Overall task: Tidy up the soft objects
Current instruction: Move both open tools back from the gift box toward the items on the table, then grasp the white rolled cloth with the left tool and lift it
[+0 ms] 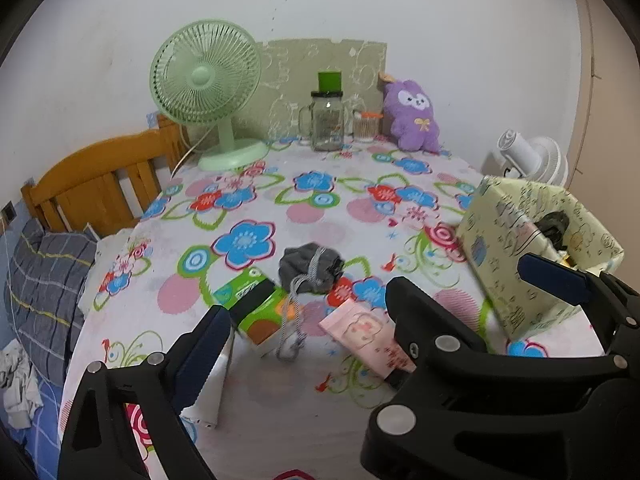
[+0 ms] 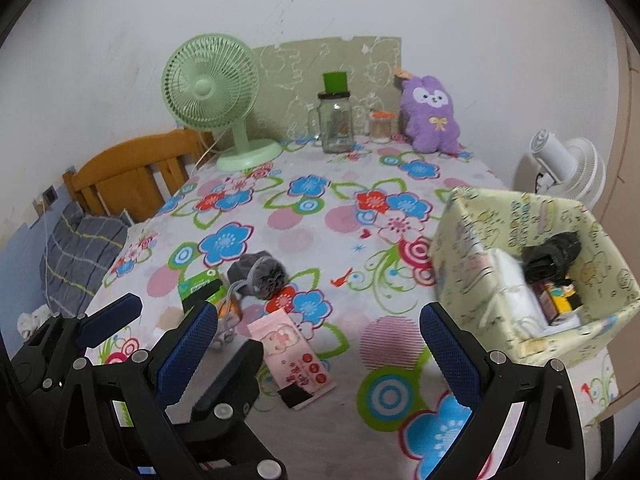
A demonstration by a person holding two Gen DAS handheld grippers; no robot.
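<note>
A grey drawstring pouch [image 1: 310, 266] lies mid-table on the floral cloth; it also shows in the right wrist view [image 2: 260, 270]. A green tissue pack [image 1: 256, 306] sits beside it, and a pink packet [image 1: 370, 338] lies nearer, also in the right wrist view [image 2: 294, 360]. A purple plush toy [image 1: 412, 114] leans at the back. A pale green box [image 2: 532, 272] at the right holds several items. My left gripper [image 1: 308, 336] is open above the tissue pack and pink packet. My right gripper [image 2: 316, 344] is open and empty above the pink packet.
A green desk fan [image 1: 206, 84], a glass mug jar [image 1: 327, 120] and a small jar [image 1: 366, 126] stand at the back. A white fan [image 2: 568, 172] is off the right edge. A wooden bed frame [image 1: 92, 184] and grey pillow [image 1: 48, 284] lie left.
</note>
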